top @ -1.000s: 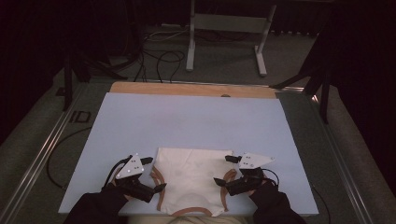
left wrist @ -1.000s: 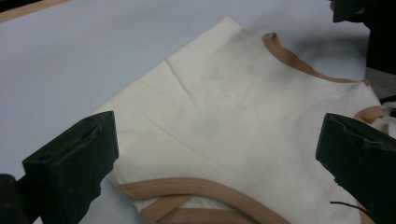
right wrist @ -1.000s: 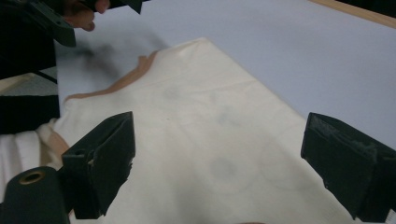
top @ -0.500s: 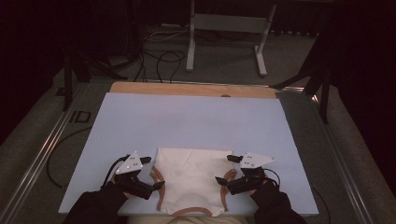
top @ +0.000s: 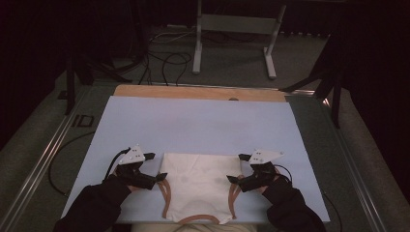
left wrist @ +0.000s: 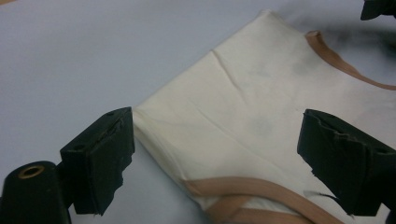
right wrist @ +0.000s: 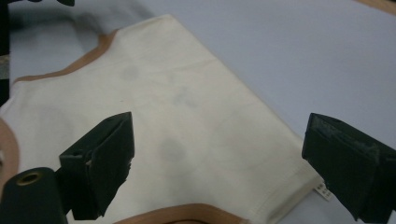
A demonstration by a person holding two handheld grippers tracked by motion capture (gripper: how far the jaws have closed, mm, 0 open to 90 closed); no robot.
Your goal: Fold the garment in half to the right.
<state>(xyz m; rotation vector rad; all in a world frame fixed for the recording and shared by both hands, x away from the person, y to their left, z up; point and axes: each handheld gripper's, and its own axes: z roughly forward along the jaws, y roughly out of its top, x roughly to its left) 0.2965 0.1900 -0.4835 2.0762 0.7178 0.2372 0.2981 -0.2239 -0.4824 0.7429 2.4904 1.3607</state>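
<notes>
I see a folded cream tank top (top: 200, 186) with tan trim lying flat; my left gripper (top: 155, 180) and right gripper (top: 233, 181) flank it, jaws spread wide.

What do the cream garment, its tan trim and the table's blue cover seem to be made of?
Garment: soft matte knit, probably cotton, judging by its creases and stitched hem. Tan trim: looks like a sewn fabric binding band. Blue cover: smooth, matte and flat; paper, foam board or plastic sheet, unclear which.

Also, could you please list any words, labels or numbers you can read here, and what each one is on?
"ID": a dark mark on the grey surface left of the blue mat, as best it reads.
Small care tag at the cream garment hem: printing too small to read.
</notes>
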